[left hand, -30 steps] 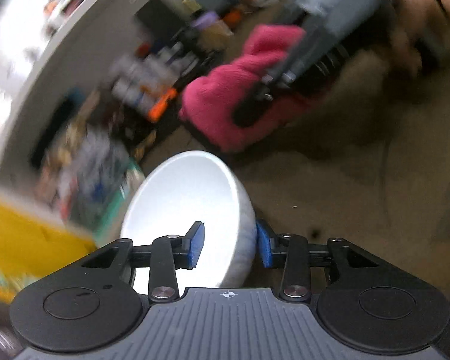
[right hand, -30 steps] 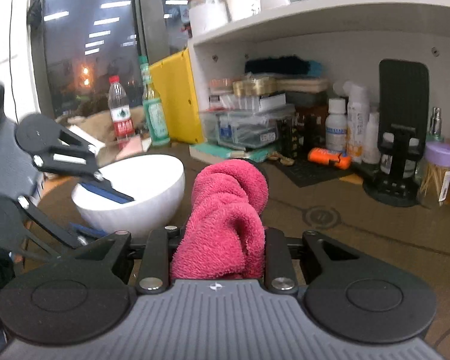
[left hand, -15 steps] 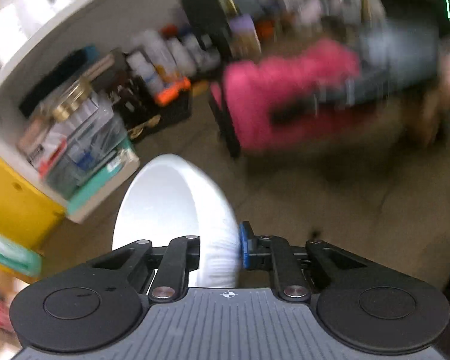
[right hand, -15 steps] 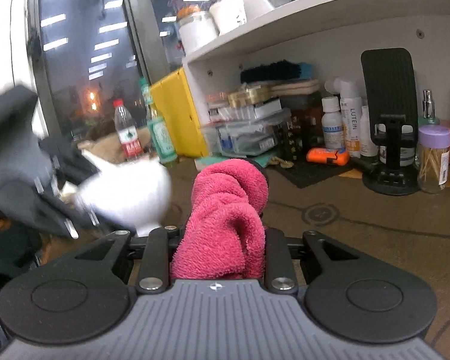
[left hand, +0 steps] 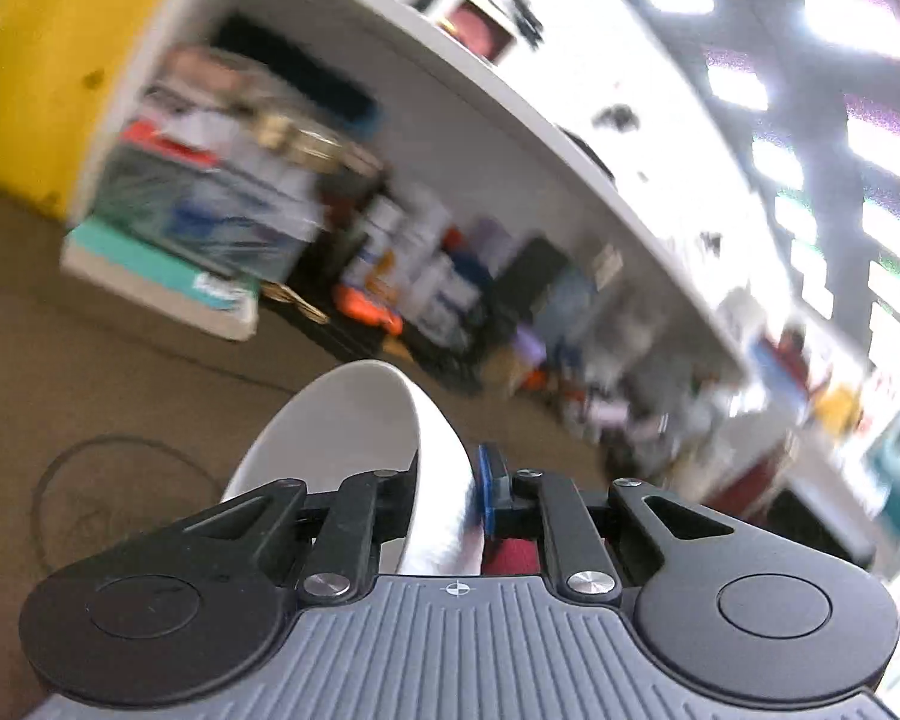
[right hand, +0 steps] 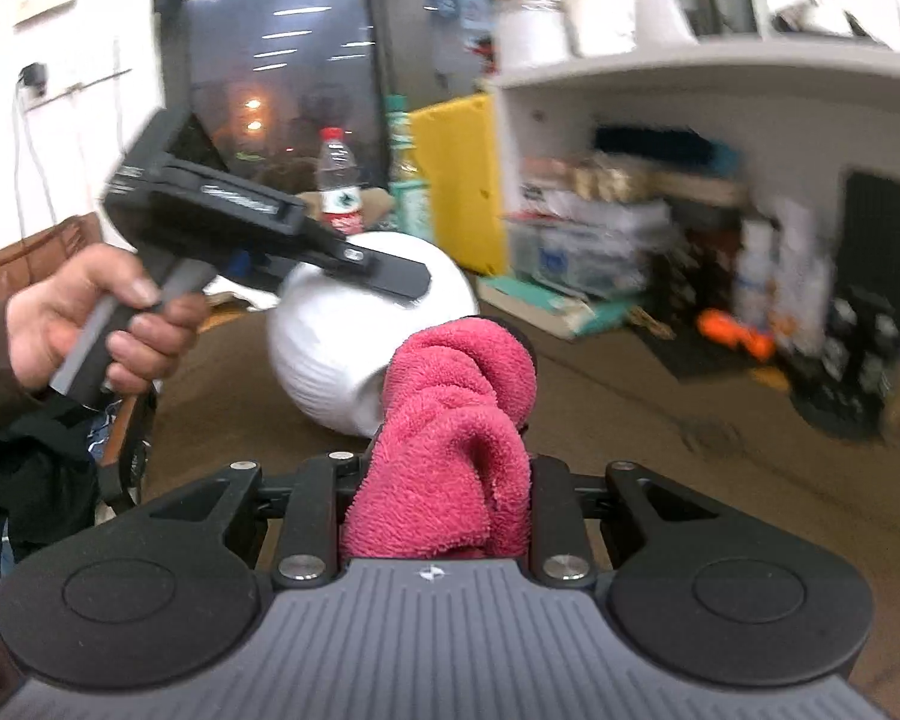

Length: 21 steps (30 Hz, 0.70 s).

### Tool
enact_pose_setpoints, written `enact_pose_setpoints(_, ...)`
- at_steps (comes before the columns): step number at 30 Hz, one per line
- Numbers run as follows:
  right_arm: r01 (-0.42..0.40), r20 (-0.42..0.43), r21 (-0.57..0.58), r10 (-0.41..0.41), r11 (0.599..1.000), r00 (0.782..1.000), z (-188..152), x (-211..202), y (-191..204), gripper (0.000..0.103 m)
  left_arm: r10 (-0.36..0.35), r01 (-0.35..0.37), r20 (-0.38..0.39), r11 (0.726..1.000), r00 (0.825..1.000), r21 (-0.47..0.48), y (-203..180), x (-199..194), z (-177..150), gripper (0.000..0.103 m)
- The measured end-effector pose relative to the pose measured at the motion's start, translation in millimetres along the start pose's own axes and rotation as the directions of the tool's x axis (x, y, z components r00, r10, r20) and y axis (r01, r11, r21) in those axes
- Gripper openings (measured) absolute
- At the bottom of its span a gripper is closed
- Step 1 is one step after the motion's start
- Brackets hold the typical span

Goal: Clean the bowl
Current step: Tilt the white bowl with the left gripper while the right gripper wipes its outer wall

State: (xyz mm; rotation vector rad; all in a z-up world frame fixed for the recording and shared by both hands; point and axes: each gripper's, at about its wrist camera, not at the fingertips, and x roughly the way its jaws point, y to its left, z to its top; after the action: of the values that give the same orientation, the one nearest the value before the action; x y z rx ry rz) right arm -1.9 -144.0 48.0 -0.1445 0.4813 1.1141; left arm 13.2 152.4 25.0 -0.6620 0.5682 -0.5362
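A white bowl point(left hand: 354, 420) is tipped on its side and lifted off the brown table. My left gripper point(left hand: 450, 480) is closing tight on the bowl's wall, one blue pad point(left hand: 489, 480) outside and the other finger inside. In the right wrist view the bowl point(right hand: 342, 360) hangs to the left, its rounded underside facing me, and a person's hand point(right hand: 90, 312) holds the left gripper point(right hand: 390, 276) over it. My right gripper point(right hand: 444, 462) is shut on a bunched pink towel point(right hand: 456, 396), which stands just right of the bowl and overlaps its edge.
A white shelf unit point(right hand: 720, 66) at the back holds boxes, bottles and jars. A yellow panel point(right hand: 450, 180) and a water bottle point(right hand: 339, 180) stand behind the bowl. The brown tabletop point(right hand: 720, 480) spreads to the right, and a black stand point(right hand: 882, 312) is at the far right.
The left gripper has shut on the bowl's wall, lifted the bowl and rolled it onto its side. The right gripper, still holding the towel, has shifted slightly towards the bowl.
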Motion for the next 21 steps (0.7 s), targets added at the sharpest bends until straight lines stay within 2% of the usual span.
enact_pose_setpoints(2,-0.046,-0.01,-0.053,0.045,0.998,0.999,8,10,18,0.027,-0.016,0.018,0.03,0.998,0.999,-0.063,13,-5,3,0.013)
enact_pose_setpoints(5,-0.185,-0.083,-0.214,0.171,0.959,0.982,13,24,67,0.026,-0.03,0.039,0.067,0.988,0.997,-0.148,30,-10,5,0.015)
enact_pose_setpoints(9,-0.22,-0.122,-0.229,0.197,0.948,0.973,28,47,83,0.026,-0.026,0.035,0.059,0.987,0.998,-0.154,33,-8,8,0.015)
enact_pose_setpoints(11,-0.127,-0.107,-0.146,0.112,0.981,0.988,37,62,58,0.026,-0.028,0.035,0.051,0.988,0.998,-0.153,34,-7,9,0.015)
enact_pose_setpoints(13,-0.007,-0.065,-0.017,0.006,1.0,0.998,41,67,24,0.026,-0.027,0.033,0.042,0.988,0.999,-0.148,34,-6,12,0.015)
enact_pose_setpoints(15,0.099,-0.02,0.088,-0.097,0.991,0.995,39,61,-4,0.027,-0.017,0.022,0.039,0.99,0.999,-0.138,35,-6,14,0.013)
enact_pose_setpoints(17,0.184,-0.011,0.134,-0.184,0.974,0.983,32,55,-20,0.027,0.003,-0.001,0.024,0.996,1.0,-0.092,30,-5,19,0.014)
enact_pose_setpoints(19,0.2,-0.013,0.165,-0.201,0.966,0.98,22,53,-31,0.027,0.079,-0.077,-0.02,0.994,0.997,0.074,9,-5,22,0.015)
enact_pose_setpoints(21,0.211,-0.03,0.19,-0.209,0.959,0.977,10,55,-41,0.027,0.16,-0.143,-0.051,0.96,0.986,0.24,-11,-6,24,0.022)
